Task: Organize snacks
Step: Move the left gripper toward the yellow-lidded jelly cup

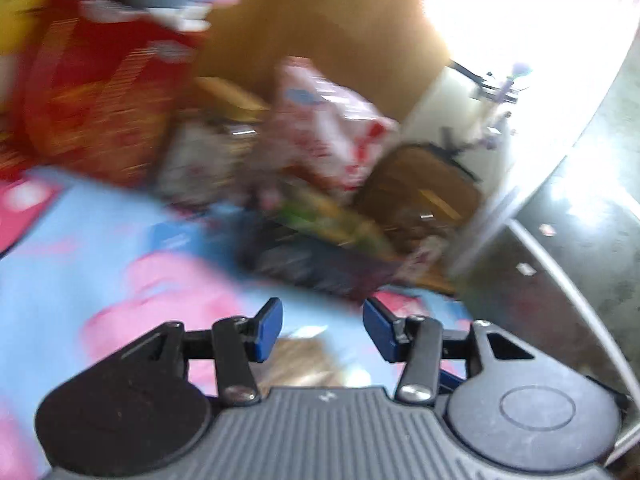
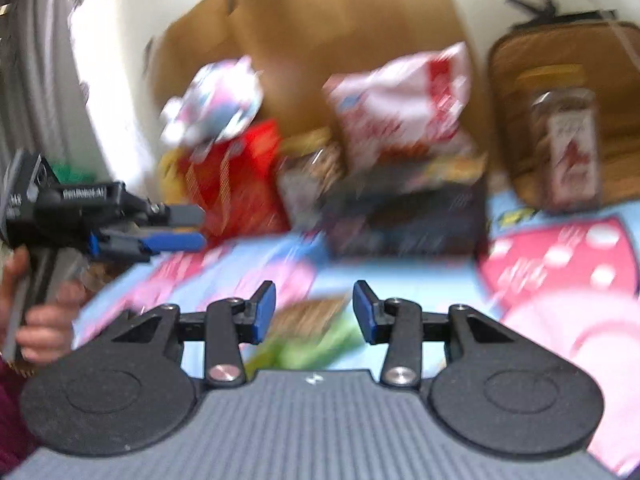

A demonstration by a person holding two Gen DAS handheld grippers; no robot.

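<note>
Snack heap at the cloth's far edge against a brown cardboard box (image 2: 320, 20): crinkled red bag (image 2: 236, 184), white-and-red bag (image 2: 400, 108), dark flat pack (image 2: 404, 220), all motion-blurred, axes unreadable; glass jar (image 2: 564, 136) upright; right gripper (image 2: 314, 312) level, blue pads parted, empty, above a green packet (image 2: 316, 340); left gripper (image 1: 322, 330) likewise parted, empty; cartoon-print cloth (image 1: 100, 240) beneath.

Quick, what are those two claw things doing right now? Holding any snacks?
Left gripper: open, holding nothing.
Right gripper: open, holding nothing.
</note>
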